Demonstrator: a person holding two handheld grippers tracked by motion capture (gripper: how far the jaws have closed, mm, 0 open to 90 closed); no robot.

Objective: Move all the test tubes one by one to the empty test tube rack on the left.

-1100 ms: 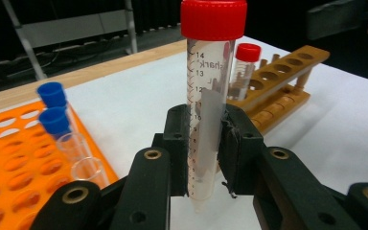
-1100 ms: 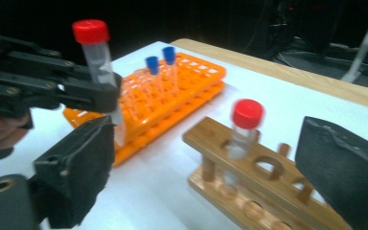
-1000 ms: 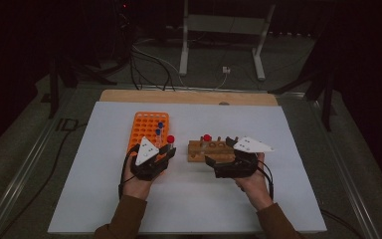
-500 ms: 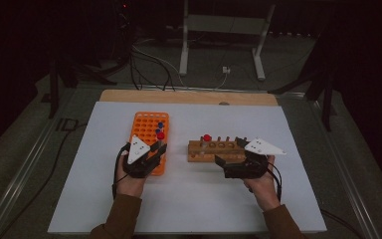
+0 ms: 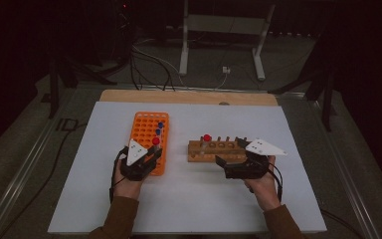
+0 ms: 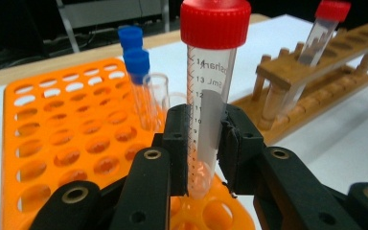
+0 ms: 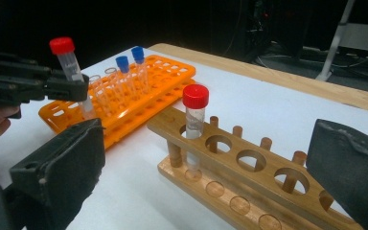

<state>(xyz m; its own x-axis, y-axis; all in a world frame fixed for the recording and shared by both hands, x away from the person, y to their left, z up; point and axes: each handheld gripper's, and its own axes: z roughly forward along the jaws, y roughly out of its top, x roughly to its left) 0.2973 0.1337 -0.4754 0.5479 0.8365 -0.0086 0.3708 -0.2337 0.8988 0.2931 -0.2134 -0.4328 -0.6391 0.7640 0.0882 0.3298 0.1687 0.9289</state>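
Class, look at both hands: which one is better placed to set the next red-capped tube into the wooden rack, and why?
Left. The left tongs already clamp a red-capped clear plastic tube above the orange plastic rack; the right tongs stand open by the wooden rack.

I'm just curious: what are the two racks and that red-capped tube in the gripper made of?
Orange rack: apparently moulded plastic, uniform bright colour with a slight sheen. Brown rack: looks like varnished wood, with grain and dowel posts. Held tube in the left gripper: clear, with printed graduations, probably plastic, possibly glass; red cap looks like ribbed plastic.
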